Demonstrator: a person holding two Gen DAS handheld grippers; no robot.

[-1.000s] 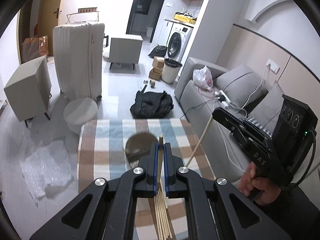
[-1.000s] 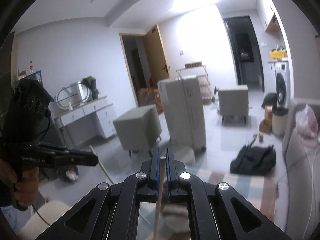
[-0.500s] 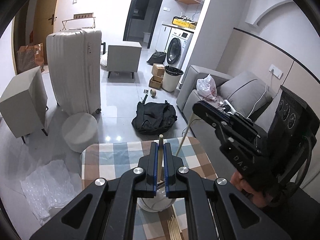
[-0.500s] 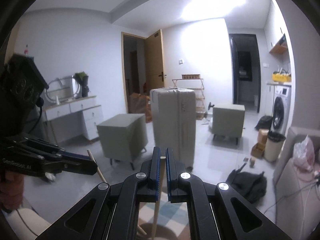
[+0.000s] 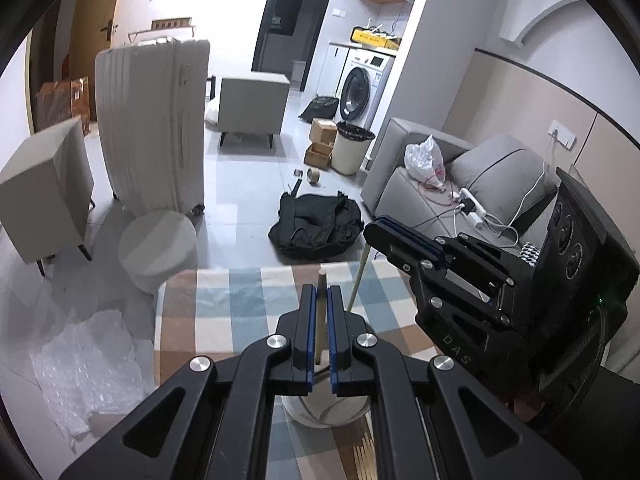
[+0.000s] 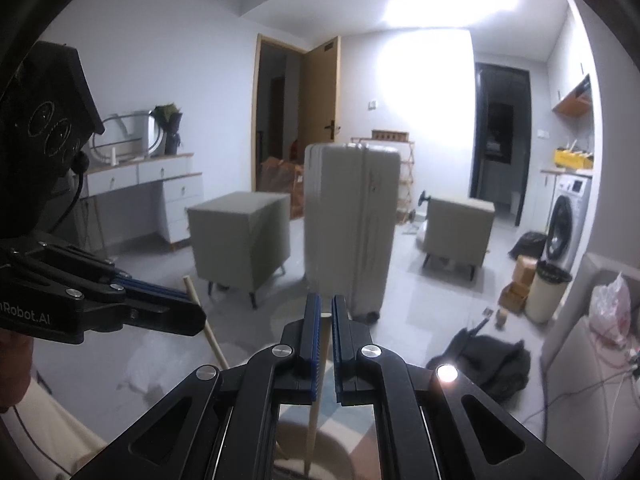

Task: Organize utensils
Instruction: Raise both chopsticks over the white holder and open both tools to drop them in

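Left claw point(image 5: 319, 312): clamped on one chopstick point(image 5: 320, 300); the stick runs along the jaws, blunt end past the tips, lower end dropping toward the cup point(image 5: 320, 416).
Right claw point(image 6: 326, 320): clamped on a second chopstick point(image 6: 316, 420); this stick also lies along the jaws and slants down toward a rounded rim at the bottom edge of the right view, probably the same cup.
Key relation: the cup sits directly beneath the left claw, mostly hidden by its frame; both sticks point lower end first at it, so the coming move appears to be a short descent along each stick's own axis.
Nearer hand: the left claw, judged from its view, stands right over the cup mouth; the right claw comes in from the side, its stick crossing the far tabletop edge in the left view.
Loose chopsticks point(image 5: 366, 460): a bundle flat on the tabletop point(image 5: 224, 304), just beside the cup on the near side, not yet stowed.
Tabletop: checked cloth, otherwise bare on its far half.
Obstruction: the two claws are close together over one small opening; their frames or sticks could knock, which I judge the main risk.
Surroundings: suitcase point(image 5: 154, 128), round stool point(image 5: 158, 248), black bag point(image 5: 316, 226) and sofa point(image 5: 424, 188) stand on or beside the floor, well apart from the work.
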